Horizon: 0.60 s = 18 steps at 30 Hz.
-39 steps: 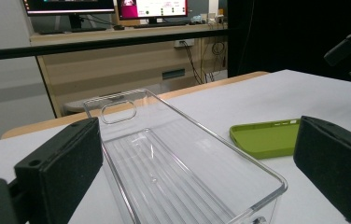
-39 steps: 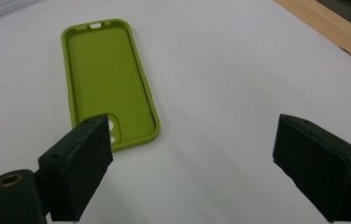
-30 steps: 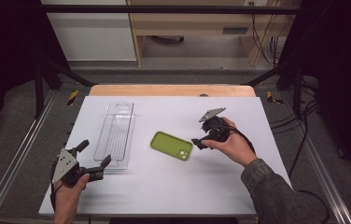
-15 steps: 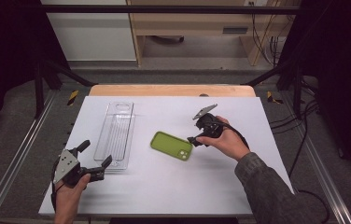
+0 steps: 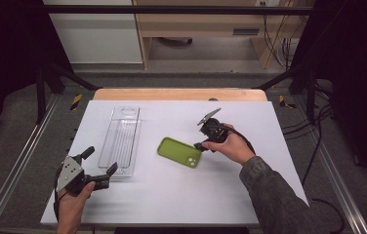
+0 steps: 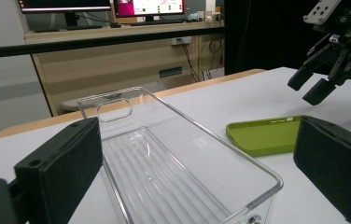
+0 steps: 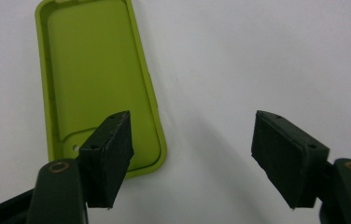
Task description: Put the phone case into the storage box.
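The green phone case (image 5: 180, 152) lay open side up near the middle of the white bench (image 5: 279, 146), just right of the clear plastic tray (image 5: 120, 141). The right gripper (image 5: 202, 145) hovered at its right end, jaws apart and just closing, gripping nothing. The left gripper (image 5: 101, 168) waited near the bench's front left corner, jaws spread around the tray's near end.

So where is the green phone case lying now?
In the high view the green phone case lies flat near the middle of the white table, between the clear tray on its left and the right hand-held gripper at its right end.
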### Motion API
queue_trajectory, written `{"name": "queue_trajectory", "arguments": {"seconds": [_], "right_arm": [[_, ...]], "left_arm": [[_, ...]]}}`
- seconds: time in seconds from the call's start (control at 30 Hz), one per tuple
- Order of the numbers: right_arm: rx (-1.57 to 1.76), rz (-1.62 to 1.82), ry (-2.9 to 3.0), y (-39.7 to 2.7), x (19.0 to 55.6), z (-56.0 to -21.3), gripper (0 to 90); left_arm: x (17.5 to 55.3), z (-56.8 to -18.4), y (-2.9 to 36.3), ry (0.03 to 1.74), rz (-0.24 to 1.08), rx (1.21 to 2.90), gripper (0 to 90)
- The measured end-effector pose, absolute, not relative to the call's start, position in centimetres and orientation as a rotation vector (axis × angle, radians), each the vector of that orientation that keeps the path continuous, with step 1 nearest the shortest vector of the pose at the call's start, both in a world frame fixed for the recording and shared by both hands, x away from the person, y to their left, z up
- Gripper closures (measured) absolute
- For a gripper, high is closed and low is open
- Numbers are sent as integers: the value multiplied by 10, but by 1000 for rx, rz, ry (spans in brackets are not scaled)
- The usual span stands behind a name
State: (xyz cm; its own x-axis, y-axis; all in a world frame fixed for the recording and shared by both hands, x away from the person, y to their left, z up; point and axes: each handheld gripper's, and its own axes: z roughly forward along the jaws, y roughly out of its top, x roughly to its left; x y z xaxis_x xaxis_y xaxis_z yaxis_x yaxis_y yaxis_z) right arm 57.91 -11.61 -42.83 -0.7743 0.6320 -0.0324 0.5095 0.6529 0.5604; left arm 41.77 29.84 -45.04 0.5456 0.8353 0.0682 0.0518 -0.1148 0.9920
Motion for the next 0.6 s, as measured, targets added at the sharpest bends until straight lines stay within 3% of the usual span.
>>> {"name": "queue_trajectory", "arguments": {"seconds": [0.17,0.27,0.6], "right_arm": [[906,779,2662,-109,581,-426,373],[881,784,2679,-104,582,-428,469],[868,713,2741,-98,586,-442,608]], "left_arm": [[418,-450,298,779,796,1558,11],[418,-451,298,780,796,1559,11],[418,-451,297,776,797,1564,11]]}}
